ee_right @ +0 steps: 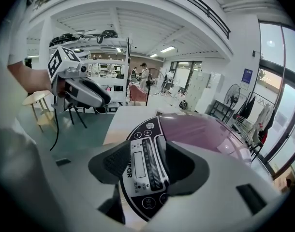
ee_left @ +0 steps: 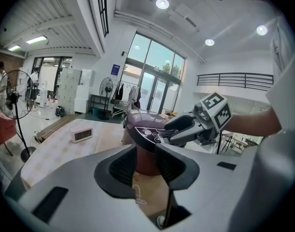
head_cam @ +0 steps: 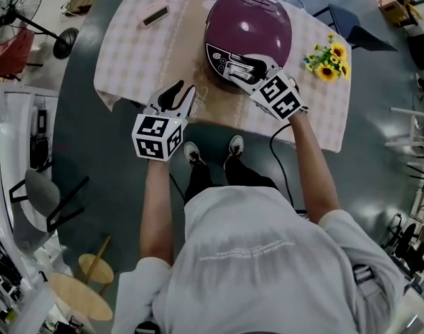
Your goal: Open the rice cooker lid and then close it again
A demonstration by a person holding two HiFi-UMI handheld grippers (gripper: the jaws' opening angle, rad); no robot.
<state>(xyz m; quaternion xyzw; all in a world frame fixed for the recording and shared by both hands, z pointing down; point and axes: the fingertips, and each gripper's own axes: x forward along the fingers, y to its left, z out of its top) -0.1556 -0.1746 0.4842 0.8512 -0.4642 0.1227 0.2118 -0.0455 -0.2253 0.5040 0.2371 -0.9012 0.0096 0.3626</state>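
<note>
Nearest the camera, the person's shoes [head_cam: 191,153] are seen on the grey floor just short of the near edge of the table [head_cam: 128,54], over which a checked cloth hangs.

The left gripper [head_cam: 178,94] is held at that near edge, left of the rice cooker [head_cam: 248,26] and apart from it. Its jaws are spread and nothing is gripped; only cloth and the cooker's base are seen through the gap.

The right gripper [head_cam: 247,72] is laid on the cooker's front. Its jaws are spread astride the control panel [ee_right: 145,178], which lies between the pads. Whether either pad touches the panel cannot be made out. A cable [head_cam: 278,158] is seen hanging below the right wrist, in front of the table edge.

The cooker is set at the middle of the table, close to the near edge, with its purple lid down.

Open cloth is left on the cooker's left side. A small clock [head_cam: 155,14] is placed well apart, toward the far left corner. Sunflowers [head_cam: 329,56] are set to the right, near the right edge and clear of the cooker.

Beyond the table's left side, bare floor is seen up to a standing fan [head_cam: 17,5].
</note>
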